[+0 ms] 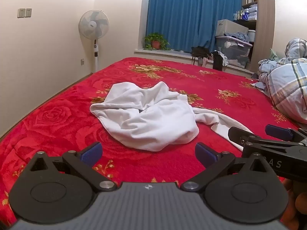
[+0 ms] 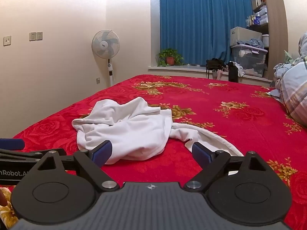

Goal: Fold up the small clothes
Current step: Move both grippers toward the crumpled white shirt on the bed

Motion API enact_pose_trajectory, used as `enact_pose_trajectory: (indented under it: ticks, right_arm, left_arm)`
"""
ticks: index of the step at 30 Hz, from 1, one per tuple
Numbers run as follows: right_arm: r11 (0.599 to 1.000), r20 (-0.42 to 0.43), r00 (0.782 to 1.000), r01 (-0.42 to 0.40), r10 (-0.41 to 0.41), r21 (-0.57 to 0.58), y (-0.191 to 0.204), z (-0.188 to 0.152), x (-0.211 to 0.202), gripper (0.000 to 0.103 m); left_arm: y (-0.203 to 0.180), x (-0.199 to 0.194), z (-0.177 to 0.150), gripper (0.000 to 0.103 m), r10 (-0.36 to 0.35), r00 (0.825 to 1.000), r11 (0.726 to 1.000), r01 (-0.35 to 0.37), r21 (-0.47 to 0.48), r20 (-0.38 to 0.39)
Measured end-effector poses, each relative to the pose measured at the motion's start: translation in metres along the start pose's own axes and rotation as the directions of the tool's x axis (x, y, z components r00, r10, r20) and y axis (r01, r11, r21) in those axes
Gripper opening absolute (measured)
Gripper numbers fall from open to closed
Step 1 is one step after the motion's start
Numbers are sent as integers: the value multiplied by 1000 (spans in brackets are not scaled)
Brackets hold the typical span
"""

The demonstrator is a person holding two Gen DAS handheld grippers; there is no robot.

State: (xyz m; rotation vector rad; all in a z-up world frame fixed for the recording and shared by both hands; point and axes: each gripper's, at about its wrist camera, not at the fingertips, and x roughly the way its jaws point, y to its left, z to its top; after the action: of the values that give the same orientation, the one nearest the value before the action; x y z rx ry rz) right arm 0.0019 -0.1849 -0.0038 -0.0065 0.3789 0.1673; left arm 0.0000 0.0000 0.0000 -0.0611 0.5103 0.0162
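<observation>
A crumpled white garment (image 1: 147, 115) lies in a heap on the red flowered bedspread (image 1: 57, 118), with one sleeve trailing off to the right. My left gripper (image 1: 148, 153) hovers just short of the heap's near edge, open, nothing between its blue pads. The right gripper (image 1: 262, 132) shows at the right edge of the left wrist view, near the trailing sleeve. In the right wrist view the garment (image 2: 126, 132) sits just ahead of my right gripper (image 2: 151, 153), which stands open and empty. The left gripper's finger (image 2: 11, 143) pokes in from the left.
A plaid blue quilt (image 1: 287, 88) is bunched at the bed's right side. Beyond the bed are a standing fan (image 1: 94, 26), a potted plant (image 1: 155, 41) on the sill, blue curtains (image 1: 191, 15), storage bins (image 1: 233, 49) and shelves. The bedspread (image 2: 239, 124) stretches right of the garment.
</observation>
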Motion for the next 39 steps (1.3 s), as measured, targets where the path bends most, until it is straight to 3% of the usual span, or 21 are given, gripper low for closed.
enact_pose_trajectory:
  ticks: [27,30,34,37,39]
  right_arm:
    - [1000,2,1000,7,-7,-4,-1,0,-7,88]
    - [1000,-4,1000,20,-20,8,-5,0,-4,86]
    - [997,-16,998,60,-59,46,-14,9,-6,83]
    - [995,-72,994,83,-79,58,-22,14,-6,77]
    - [994,-84,994,81,-75,75,-27,16,-6,66]
  left_arm:
    - [-1,2,-3,102,9,1000,1000,-9,24,17]
    - [-2,3,-12,94,16,1000,999,-17,44,13]
    - [4,14,-16,63,32,999,997,-30,73,-21]
    - [8,22,-10,43,27,998,995,-21,94,-59]
    - [9,31,-8,37,11,997,996,-3,90,-78]
